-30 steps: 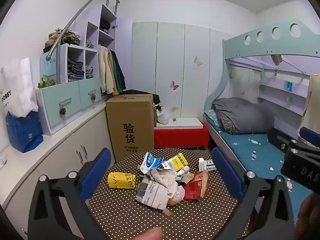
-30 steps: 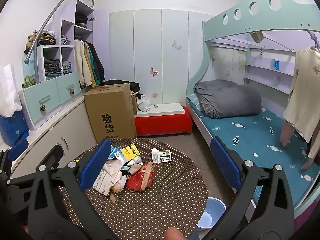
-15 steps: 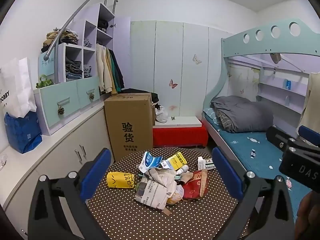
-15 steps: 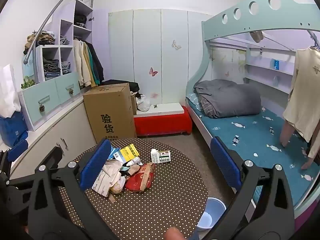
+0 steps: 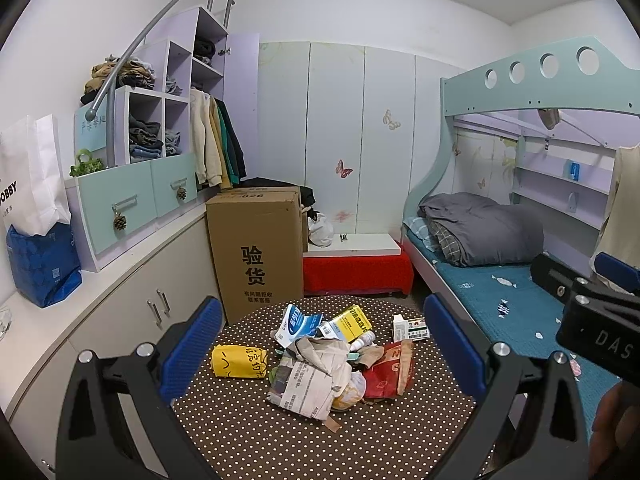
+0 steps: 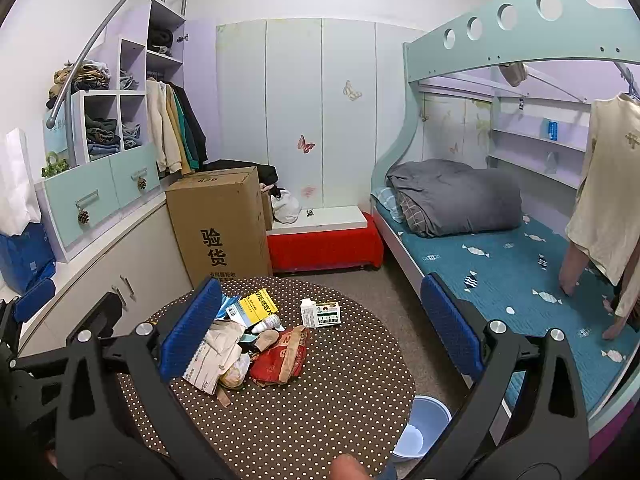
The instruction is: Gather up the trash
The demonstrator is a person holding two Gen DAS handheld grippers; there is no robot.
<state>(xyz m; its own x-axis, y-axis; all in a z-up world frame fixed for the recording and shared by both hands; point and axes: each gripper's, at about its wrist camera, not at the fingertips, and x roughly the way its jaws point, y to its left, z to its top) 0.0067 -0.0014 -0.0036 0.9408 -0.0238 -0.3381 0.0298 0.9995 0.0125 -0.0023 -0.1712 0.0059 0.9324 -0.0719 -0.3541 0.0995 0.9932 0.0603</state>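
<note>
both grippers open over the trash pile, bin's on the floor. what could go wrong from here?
1. The trash pile overlaps: grabbing the newspaper could drag the red wrapper or small white bottle along.
2. The blue bin sits low beside the table edge; a drop might miss.
3. The yellow pack is hidden from the right wrist view, so the right gripper may skip it.

Left hand-held gripper (image 5: 320,354) and right hand-held gripper (image 6: 318,322) both level, side by side — jaws spread wide, nothing gripped.
</note>
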